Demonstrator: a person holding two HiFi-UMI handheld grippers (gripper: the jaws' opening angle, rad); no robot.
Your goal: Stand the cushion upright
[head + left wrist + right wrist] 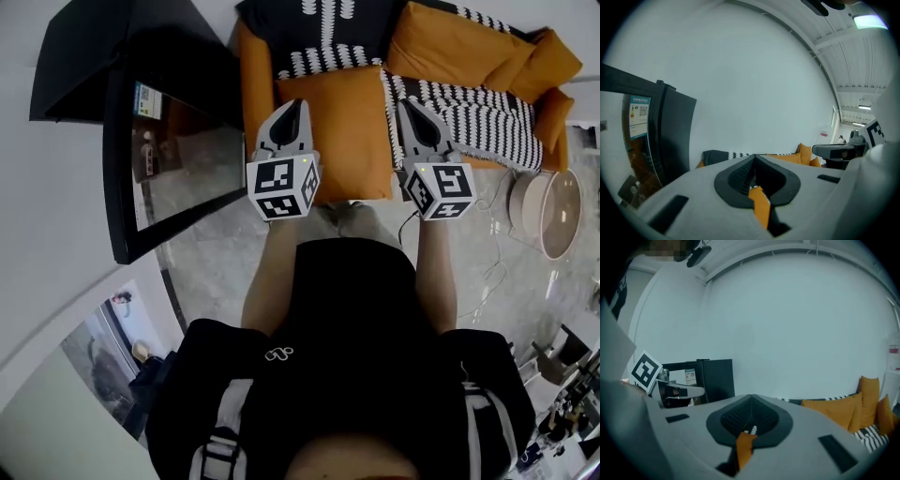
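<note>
An orange cushion [343, 131] lies flat on the seat of the orange sofa [255, 89], straight ahead of me. My left gripper [295, 105] hovers over the cushion's left edge with its jaws shut and nothing in them. The right gripper [410, 105] hangs over the cushion's right edge, also shut and empty. Whether either tip touches the fabric I cannot tell. In the left gripper view the shut tips [753, 159] point level at the white wall. The right gripper view shows its shut tips [751, 397] the same way, with orange cushions [839, 408] standing at the right.
A black-and-white patterned cushion [473, 117] lies right of the orange one, another [319, 33] leans behind it. A black cabinet with a glass door [159, 159] stands left of the sofa. A round white device [553, 211] and cables [487, 272] sit on the floor at the right.
</note>
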